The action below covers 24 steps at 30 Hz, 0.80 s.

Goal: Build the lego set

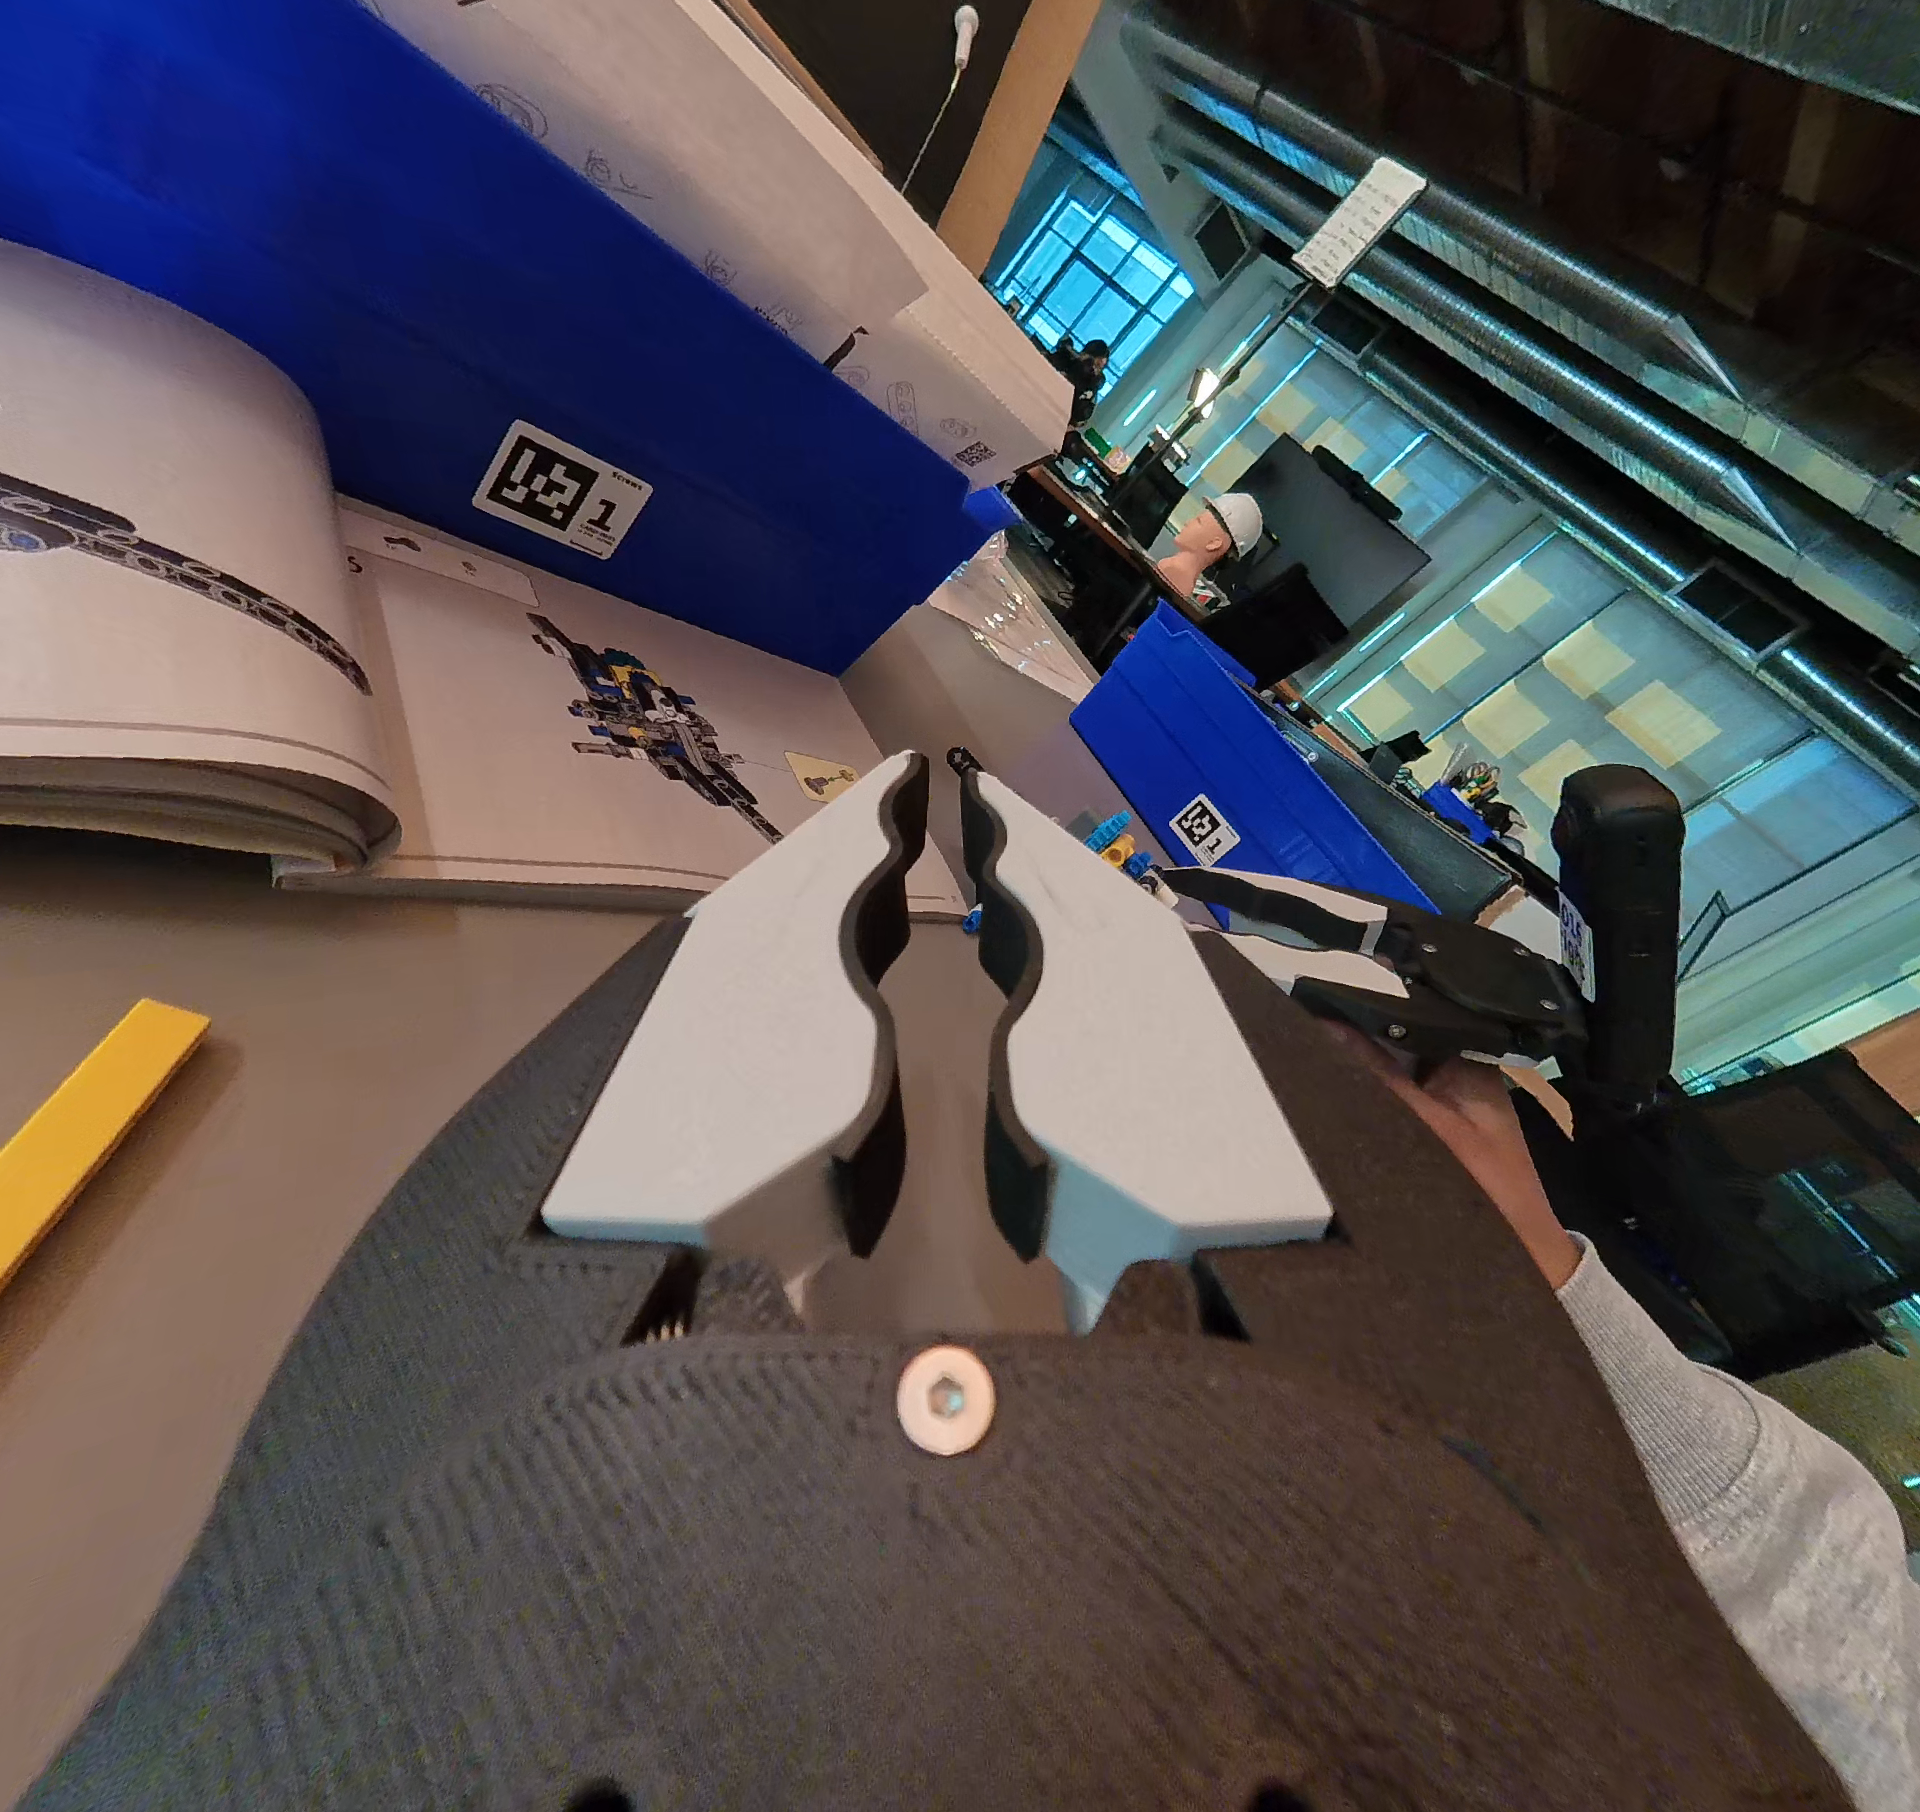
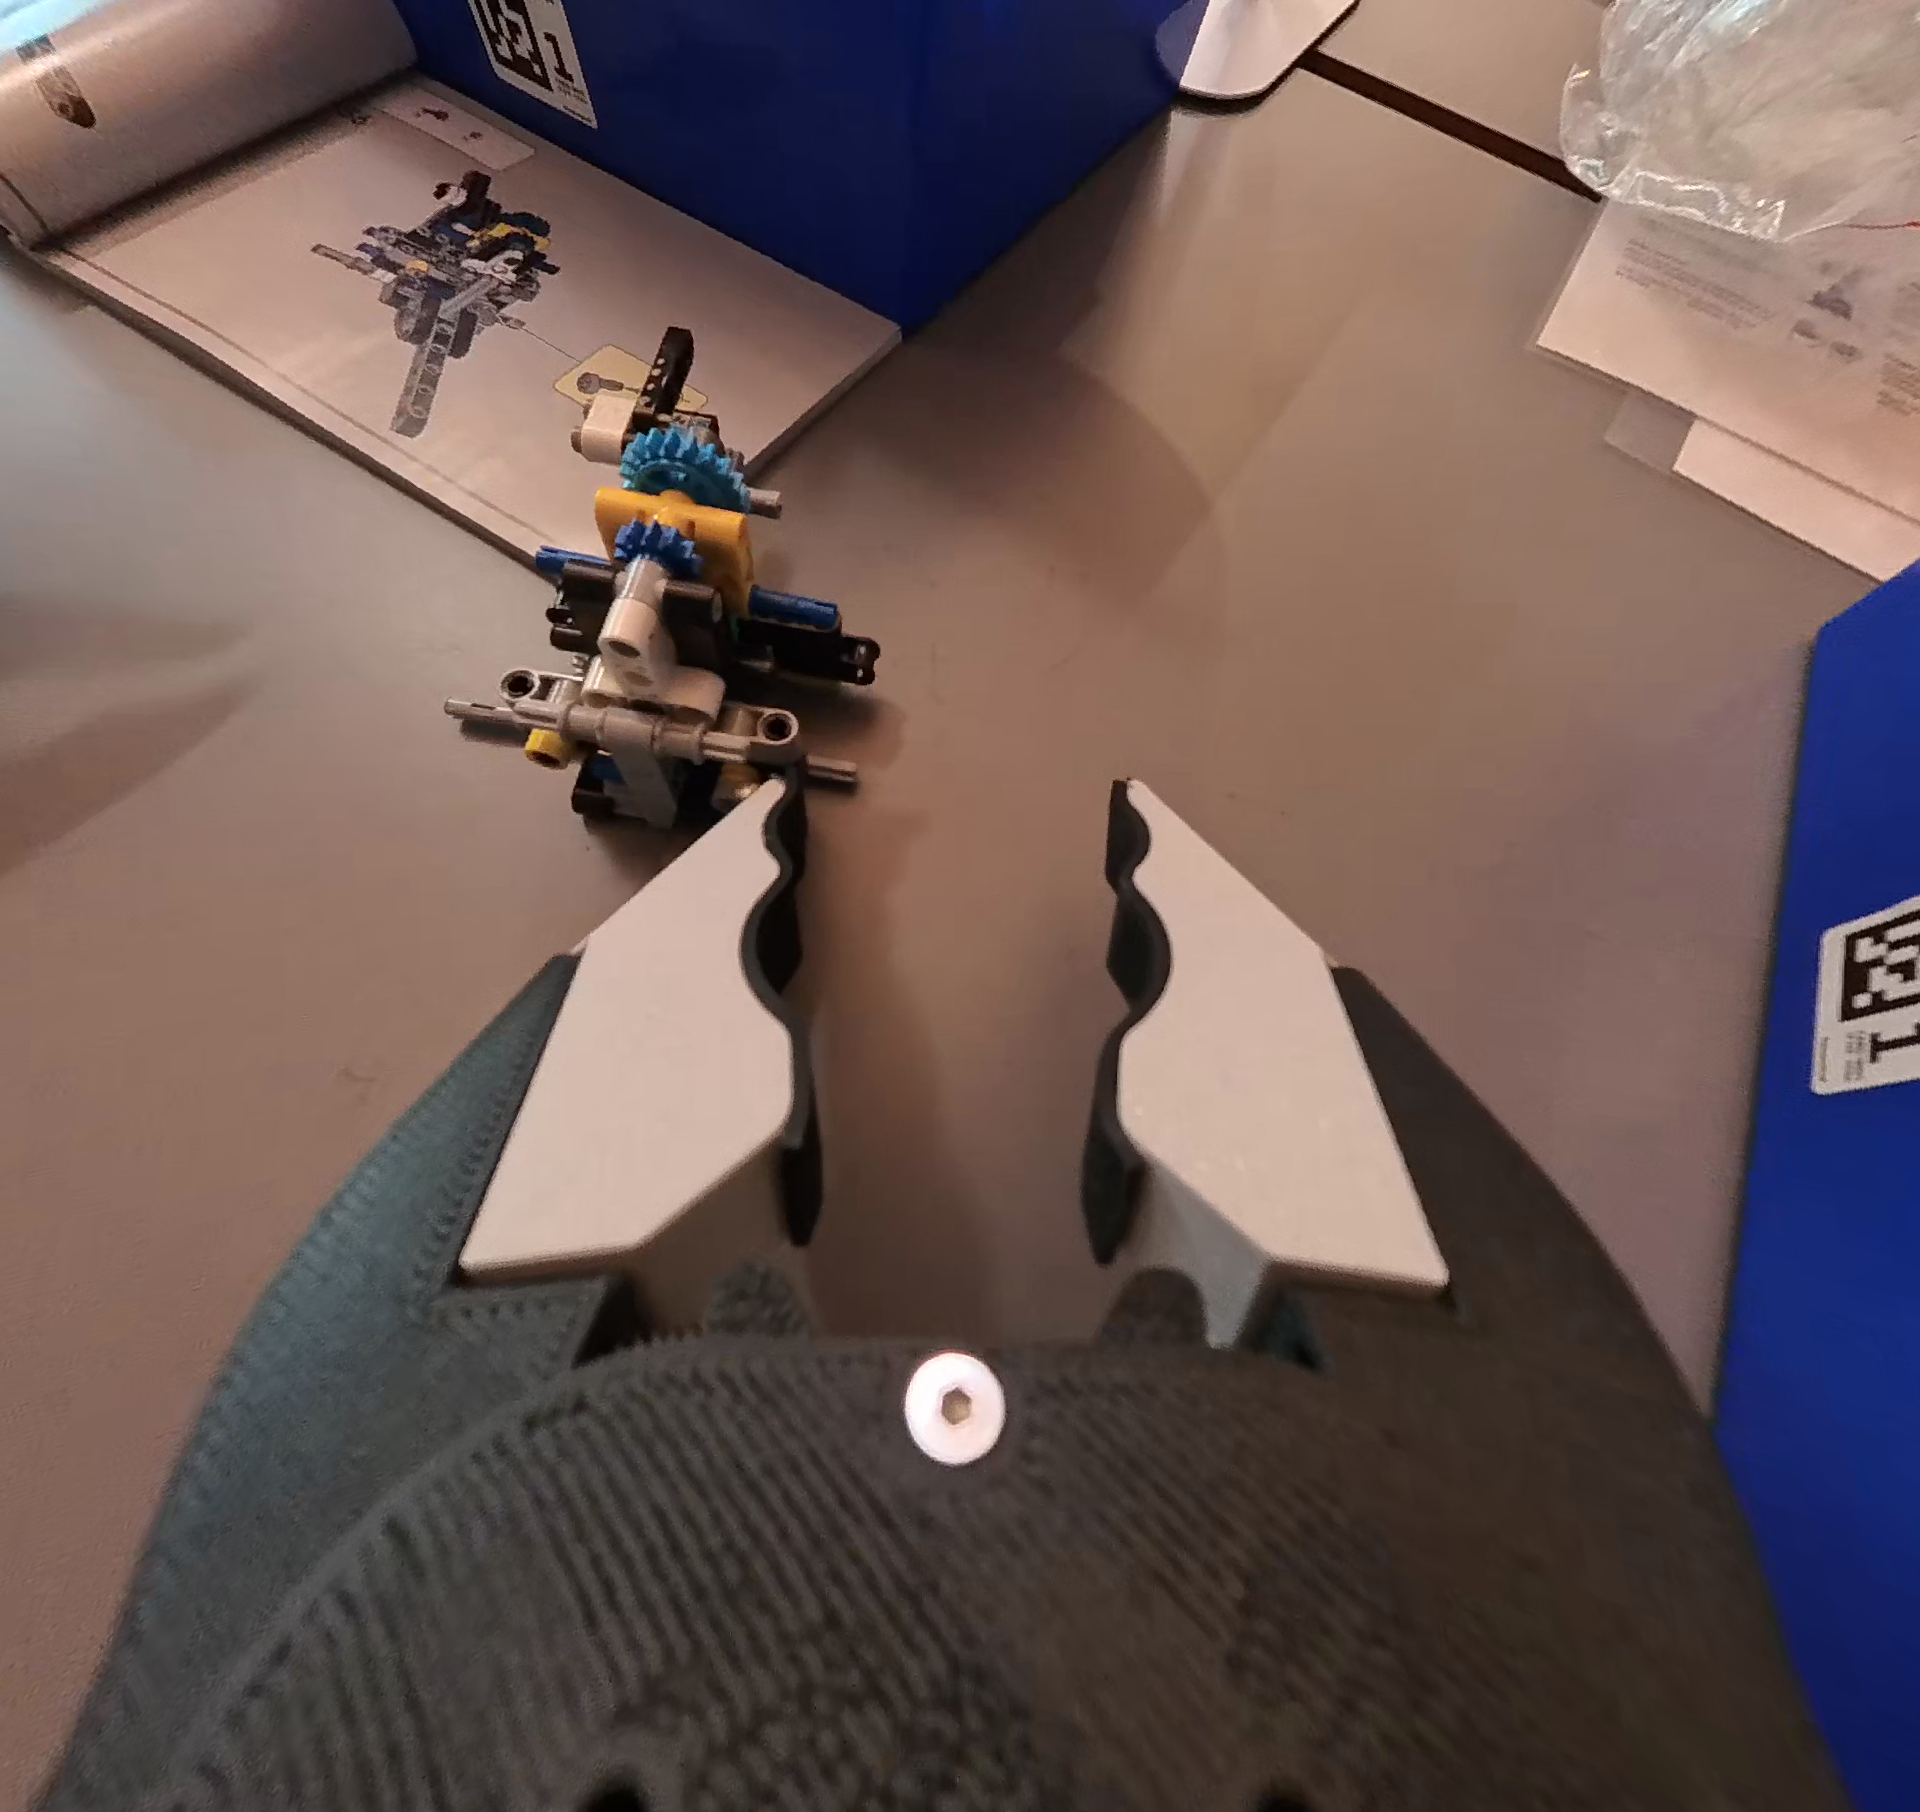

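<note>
My left gripper [image 1: 945, 770] is tilted above the table, its jaws almost together on a small black lego piece [image 1: 960, 757] that pokes out at the tips. The partly built lego model [image 2: 665, 619], with blue gears, a yellow block and grey axles, stands on the grey table at the corner of the open instruction booklet [image 2: 416, 308]. A little of the model [image 1: 1117, 843] shows behind my left gripper's right finger. My right gripper [image 2: 951, 796] is open and empty, just right of the model and close to it. It also shows in the left wrist view [image 1: 1226, 926], held by a hand.
A blue bin [image 2: 831, 48] stands behind the booklet and another blue bin [image 2: 1849, 1035] at the right edge. Loose papers [image 2: 1766, 360], a clear plastic bag [image 2: 1766, 48] and a white stand base [image 2: 1268, 6] lie at the back right. A yellow strip [image 1: 94, 1118] lies at the left. Across from one pair of fingers to the other is roughly 20 cm.
</note>
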Each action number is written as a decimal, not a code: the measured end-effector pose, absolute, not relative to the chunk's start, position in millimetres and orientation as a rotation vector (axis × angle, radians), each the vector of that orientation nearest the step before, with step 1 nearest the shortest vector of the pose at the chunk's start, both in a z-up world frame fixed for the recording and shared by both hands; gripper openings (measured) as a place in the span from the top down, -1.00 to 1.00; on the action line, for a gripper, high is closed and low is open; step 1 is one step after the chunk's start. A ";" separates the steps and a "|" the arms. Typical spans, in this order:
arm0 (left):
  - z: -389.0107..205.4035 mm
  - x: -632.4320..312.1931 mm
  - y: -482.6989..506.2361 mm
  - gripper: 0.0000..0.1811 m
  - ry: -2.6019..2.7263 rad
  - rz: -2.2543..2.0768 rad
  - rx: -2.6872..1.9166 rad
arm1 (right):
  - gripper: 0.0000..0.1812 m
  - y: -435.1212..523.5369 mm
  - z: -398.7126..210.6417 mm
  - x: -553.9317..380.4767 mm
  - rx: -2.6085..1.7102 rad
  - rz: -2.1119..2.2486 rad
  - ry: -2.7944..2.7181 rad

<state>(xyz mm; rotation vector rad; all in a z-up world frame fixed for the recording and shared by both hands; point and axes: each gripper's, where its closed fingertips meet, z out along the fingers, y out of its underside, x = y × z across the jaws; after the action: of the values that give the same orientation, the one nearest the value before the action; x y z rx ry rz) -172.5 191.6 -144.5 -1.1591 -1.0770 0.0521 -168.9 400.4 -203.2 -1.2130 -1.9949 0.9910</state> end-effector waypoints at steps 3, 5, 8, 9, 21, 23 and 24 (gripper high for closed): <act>-144.5 -172.4 191.7 0.97 -1.077 0.052 -1.159 | 0.36 400.6 -203.6 -169.1 -1.214 0.988 -1.996; -144.5 -172.4 191.7 0.97 -1.077 0.052 -1.159 | 0.36 400.5 -203.9 -169.1 -1.214 0.985 -1.998; -144.7 -172.4 191.8 0.97 -1.077 0.050 -1.160 | 0.36 400.5 -203.9 -169.2 -1.213 0.985 -1.997; -144.6 -172.4 191.7 0.97 -1.077 0.050 -1.159 | 0.36 400.6 -203.9 -169.2 -1.213 0.985 -1.997; -144.2 -172.2 191.6 0.97 -1.075 0.050 -1.157 | 0.34 403.4 -202.7 -170.3 -1.240 1.003 -1.981; -144.2 -172.2 191.5 0.97 -1.075 0.050 -1.157 | 0.34 404.1 -202.2 -170.5 -1.247 1.012 -1.976; -144.2 -172.2 191.5 0.97 -1.076 0.050 -1.157 | 0.34 404.4 -201.9 -170.5 -1.250 1.017 -1.974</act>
<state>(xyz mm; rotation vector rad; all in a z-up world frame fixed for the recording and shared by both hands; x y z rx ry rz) -172.2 191.5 -144.2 -1.1569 -1.0755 0.0504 -170.5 404.4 -201.9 -1.2502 -1.9736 1.0172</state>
